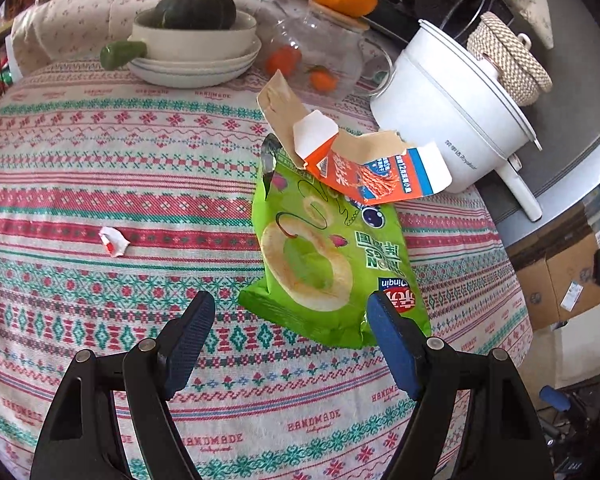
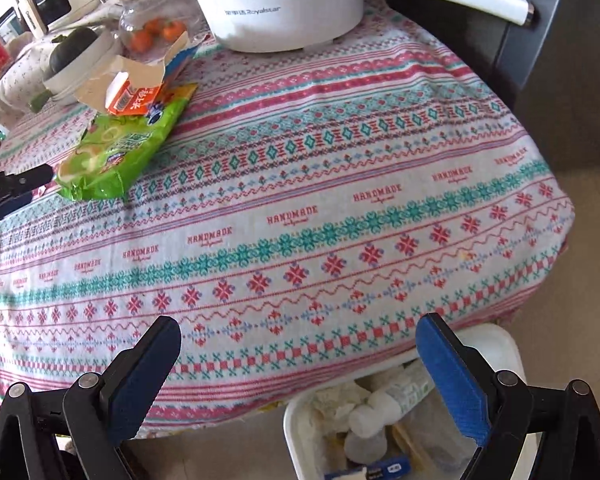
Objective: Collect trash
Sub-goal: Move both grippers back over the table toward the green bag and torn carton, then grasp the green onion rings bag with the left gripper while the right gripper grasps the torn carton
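A green snack bag (image 1: pixel 324 256) lies on the patterned tablecloth (image 1: pixel 100 160), with a torn orange and blue carton (image 1: pixel 364 168) resting on its far end. A small white and red scrap (image 1: pixel 114 241) lies to the left. My left gripper (image 1: pixel 290 312) is open, its jaws on either side of the bag's near edge. The bag (image 2: pixel 116 152) and carton (image 2: pixel 140 88) also show at the left of the right wrist view. My right gripper (image 2: pixel 298 340) is open and empty over the table's near edge, above a white trash bin (image 2: pixel 300 412) holding several crumpled scraps.
A white electric pot (image 1: pixel 452 120) stands right of the carton. A glass jar (image 1: pixel 316 52) with tangerines, one on its lid, and stacked bowls (image 1: pixel 196 48) holding a dark squash stand behind. Cardboard boxes (image 1: pixel 560 276) sit on the floor to the right.
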Demonstrator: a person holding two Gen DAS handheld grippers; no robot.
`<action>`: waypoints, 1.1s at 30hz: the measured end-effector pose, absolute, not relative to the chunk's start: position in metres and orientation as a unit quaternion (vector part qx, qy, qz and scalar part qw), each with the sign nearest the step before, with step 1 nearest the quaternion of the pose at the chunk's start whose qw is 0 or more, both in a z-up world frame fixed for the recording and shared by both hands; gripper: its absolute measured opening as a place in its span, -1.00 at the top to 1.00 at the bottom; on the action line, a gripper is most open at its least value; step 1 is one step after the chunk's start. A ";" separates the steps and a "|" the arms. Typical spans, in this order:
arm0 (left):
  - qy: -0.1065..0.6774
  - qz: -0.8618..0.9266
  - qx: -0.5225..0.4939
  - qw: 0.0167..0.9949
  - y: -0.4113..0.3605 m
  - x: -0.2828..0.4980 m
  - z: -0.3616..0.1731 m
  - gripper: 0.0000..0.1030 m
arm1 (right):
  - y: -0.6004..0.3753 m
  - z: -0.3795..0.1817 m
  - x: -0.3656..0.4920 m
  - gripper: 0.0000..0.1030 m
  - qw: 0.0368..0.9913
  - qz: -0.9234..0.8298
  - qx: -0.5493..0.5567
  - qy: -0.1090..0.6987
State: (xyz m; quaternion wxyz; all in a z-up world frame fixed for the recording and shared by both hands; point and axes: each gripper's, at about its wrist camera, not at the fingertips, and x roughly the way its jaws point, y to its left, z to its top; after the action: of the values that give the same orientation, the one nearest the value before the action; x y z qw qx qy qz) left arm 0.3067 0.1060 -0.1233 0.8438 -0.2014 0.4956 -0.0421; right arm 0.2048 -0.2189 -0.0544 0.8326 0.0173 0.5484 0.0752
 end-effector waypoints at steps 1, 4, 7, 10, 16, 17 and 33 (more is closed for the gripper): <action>0.498 -0.043 -0.213 0.840 0.105 0.310 -0.127 -0.53 | -0.218 -0.055 0.206 -0.89 0.832 0.074 0.014 0.549; 0.507 -0.042 -0.242 0.827 0.102 0.316 -0.135 -0.07 | -0.213 -0.058 0.208 -0.89 0.831 0.074 0.009 0.551; 0.524 -0.046 -0.253 0.812 0.096 0.318 -0.144 0.31 | -0.211 -0.059 0.209 -0.89 0.830 0.074 0.005 0.552; 0.523 -0.043 -0.224 0.821 0.086 0.315 -0.137 0.38 | -0.211 -0.061 0.208 -0.89 0.831 0.067 -0.007 0.552; 0.520 -0.068 -0.174 0.833 0.075 0.295 -0.109 0.46 | -0.211 -0.063 0.206 -0.89 0.832 0.061 -0.021 0.551; 0.519 -0.072 -0.165 0.836 0.077 0.289 -0.102 0.47 | -0.210 -0.062 0.206 -0.89 0.833 0.061 -0.022 0.550; 0.415 -0.027 -0.039 0.909 0.171 0.187 -0.016 0.53 | -0.160 -0.060 0.268 -0.89 0.867 0.117 0.025 0.484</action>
State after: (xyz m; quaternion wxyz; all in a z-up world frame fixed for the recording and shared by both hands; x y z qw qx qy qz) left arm 0.1869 0.1709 -0.0163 0.9086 -0.0392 0.4149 -0.0266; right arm 0.2681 -0.1603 -0.0598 0.8667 0.0247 0.4843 0.1172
